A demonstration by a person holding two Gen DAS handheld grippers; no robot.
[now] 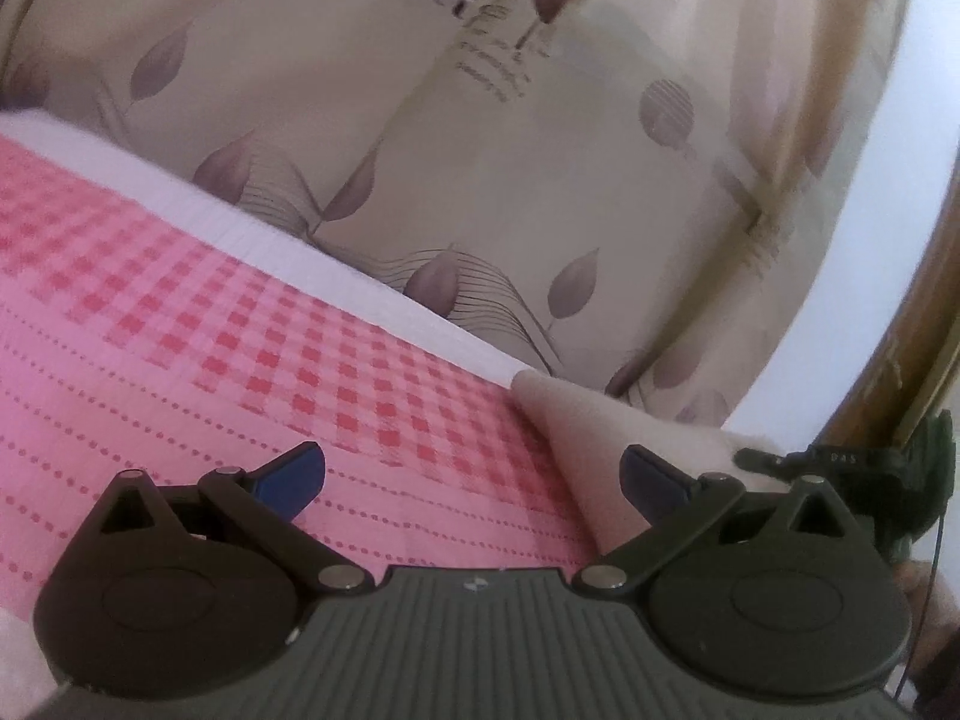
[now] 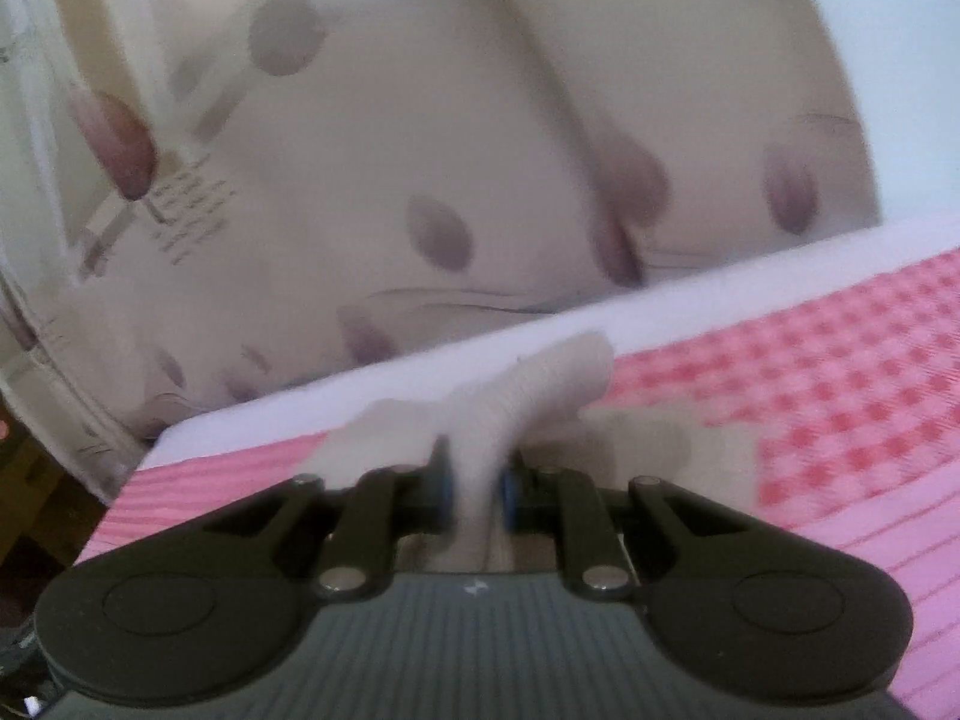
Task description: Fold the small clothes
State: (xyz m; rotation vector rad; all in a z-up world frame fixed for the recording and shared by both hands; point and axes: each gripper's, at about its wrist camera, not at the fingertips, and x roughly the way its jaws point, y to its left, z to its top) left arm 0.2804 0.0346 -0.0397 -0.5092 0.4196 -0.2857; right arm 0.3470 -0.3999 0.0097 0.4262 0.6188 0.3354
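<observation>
- The small cream garment [image 2: 558,384] lay near the far edge of the pink checked cloth [image 1: 240,330], beside its white border [image 1: 270,228]; it looked light, soft and limp, likely to sag wherever unsupported.
- The right gripper [image 2: 477,489] was clamped on a bunched fold of it; an edge or corner seemed a better hold than the middle.
- The left gripper [image 1: 471,480] stood wide open, holding nothing, the garment just beside its right finger.
- On the leaf-printed curtain [image 1: 480,180] only a large "R" was legible; the smaller lines were blurred.
</observation>
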